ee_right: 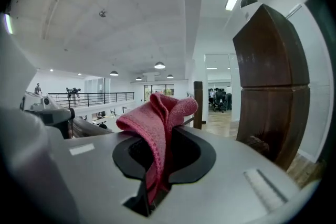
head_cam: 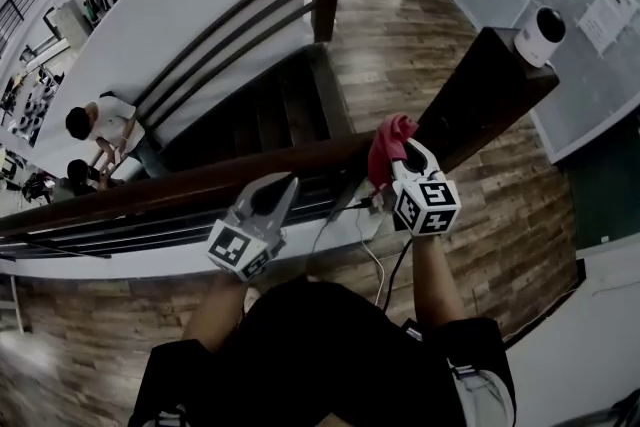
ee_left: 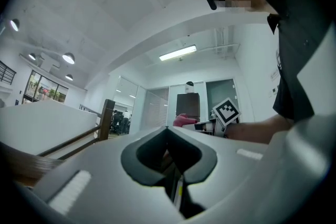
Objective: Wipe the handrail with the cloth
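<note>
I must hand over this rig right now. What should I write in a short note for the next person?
Left hand-held gripper: shut, empty, by the handrail.
Right hand-held gripper: shut on the red cloth, at the rail's end beside the wooden post.
Done: the cloth is gripped and at the rail; whether it touches the wood is unclear.
Left: wipe along the rail. The pictures do not show which stretch, if any, is already wiped.

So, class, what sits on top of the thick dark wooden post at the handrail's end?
A white rounded device with a dark face stands on the thick dark wooden post. Its base hides the wood beneath; what kind of device cannot be told.
</note>
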Demonstrator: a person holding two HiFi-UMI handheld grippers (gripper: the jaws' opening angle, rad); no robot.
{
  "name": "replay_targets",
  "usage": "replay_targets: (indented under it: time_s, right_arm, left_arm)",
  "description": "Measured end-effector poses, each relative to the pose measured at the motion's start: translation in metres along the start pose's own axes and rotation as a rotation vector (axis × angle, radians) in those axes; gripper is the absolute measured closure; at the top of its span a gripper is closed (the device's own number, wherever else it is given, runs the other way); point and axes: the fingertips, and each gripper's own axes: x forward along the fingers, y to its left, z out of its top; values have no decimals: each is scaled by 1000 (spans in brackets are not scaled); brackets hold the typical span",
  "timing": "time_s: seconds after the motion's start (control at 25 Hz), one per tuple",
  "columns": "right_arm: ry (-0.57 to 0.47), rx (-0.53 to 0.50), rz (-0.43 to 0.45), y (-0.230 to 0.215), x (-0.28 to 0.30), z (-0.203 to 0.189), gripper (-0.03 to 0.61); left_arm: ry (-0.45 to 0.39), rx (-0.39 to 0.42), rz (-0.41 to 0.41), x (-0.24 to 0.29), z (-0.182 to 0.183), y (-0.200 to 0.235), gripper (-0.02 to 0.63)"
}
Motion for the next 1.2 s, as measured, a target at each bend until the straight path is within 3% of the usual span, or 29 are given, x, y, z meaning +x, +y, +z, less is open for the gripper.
replay_targets:
  time_s: [0.2,0.44,0.72,0.88,1.2]
  right_arm:
    - [56,-61,6,5,11,-6,531]
    - [196,-287,-37,11,23,-12,532]
    - [236,-172,10,13,28,-13,532]
    - [227,-207,-2,19,31,-13,532]
    - [269,-256,61,43,37,-16,532]
  left_arm:
    - [11,-5,57,-6,-2,3,615]
    - [45,-4,129,-12,-7,11,615]
    - [80,-10,208,-24,-7,24,615]
    - [76,-3,217,-29,-6,29,615]
    - [73,-6,268,-48,-6,34,615]
